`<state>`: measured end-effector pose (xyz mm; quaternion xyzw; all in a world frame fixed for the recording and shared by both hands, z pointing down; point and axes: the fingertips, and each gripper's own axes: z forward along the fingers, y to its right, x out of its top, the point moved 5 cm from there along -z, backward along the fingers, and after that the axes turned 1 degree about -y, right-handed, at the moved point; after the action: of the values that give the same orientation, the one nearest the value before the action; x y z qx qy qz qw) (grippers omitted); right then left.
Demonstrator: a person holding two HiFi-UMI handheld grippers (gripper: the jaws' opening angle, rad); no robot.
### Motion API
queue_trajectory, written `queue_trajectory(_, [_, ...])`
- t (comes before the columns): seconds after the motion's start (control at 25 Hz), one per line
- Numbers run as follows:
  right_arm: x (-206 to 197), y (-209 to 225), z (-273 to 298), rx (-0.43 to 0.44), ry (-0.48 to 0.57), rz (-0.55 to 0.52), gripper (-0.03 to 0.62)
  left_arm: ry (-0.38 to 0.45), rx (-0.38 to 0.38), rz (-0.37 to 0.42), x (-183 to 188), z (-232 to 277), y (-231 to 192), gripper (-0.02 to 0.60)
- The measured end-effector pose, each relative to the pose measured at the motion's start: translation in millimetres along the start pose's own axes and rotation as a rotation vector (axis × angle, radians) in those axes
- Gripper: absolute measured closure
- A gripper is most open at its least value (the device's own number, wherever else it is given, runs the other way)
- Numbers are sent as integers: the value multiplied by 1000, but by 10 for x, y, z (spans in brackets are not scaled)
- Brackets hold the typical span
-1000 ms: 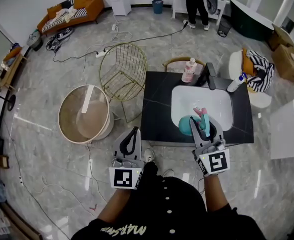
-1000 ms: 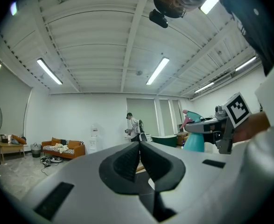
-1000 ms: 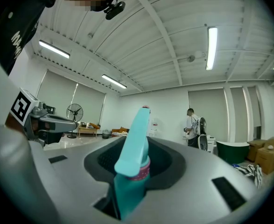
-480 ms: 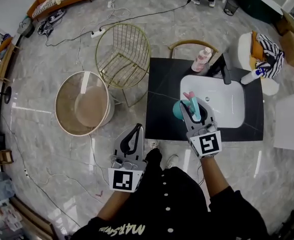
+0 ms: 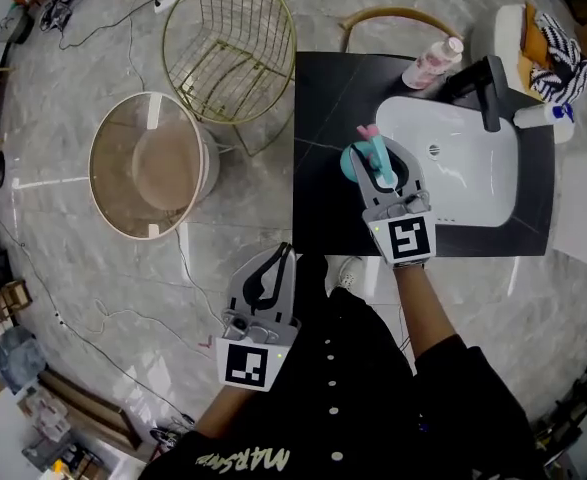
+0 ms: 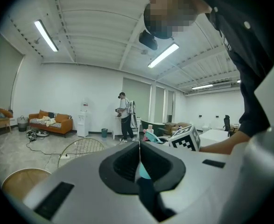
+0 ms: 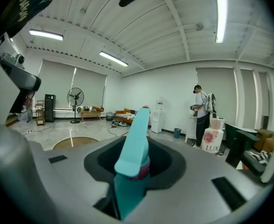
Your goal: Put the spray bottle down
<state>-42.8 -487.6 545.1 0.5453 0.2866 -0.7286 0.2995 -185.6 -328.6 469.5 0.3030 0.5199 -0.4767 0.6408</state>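
My right gripper (image 5: 378, 160) pinches the teal plastic spray bottle (image 5: 354, 160) by its neck, right of centre in the head view, over the black stone countertop (image 5: 321, 203) beside the white basin (image 5: 468, 173). My left gripper (image 5: 270, 271), lower centre, is pressed together and empty. I judge this the placing step: next I lower until the base sits flat, then spread.

Studio-like hall with sink counter (image 5: 318, 98), sofa (image 6: 50, 124), floor fan (image 7: 75, 97).

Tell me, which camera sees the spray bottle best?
The head view: the bottle shows body and top in the right tool. The right gripper view shows only its top up close; the left gripper view, a small far bit.
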Motion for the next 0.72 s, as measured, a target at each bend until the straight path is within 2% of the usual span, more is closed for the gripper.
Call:
queue_trajectory(0.48, [-308, -16, 277, -17, 4, 6, 477, -49, -27, -40, -219, 168, -128, 566])
queue_trajectory(0.72, [-328, -59, 296, -9, 8, -49, 477, -62, -31, -43, -237, 198, -136, 566])
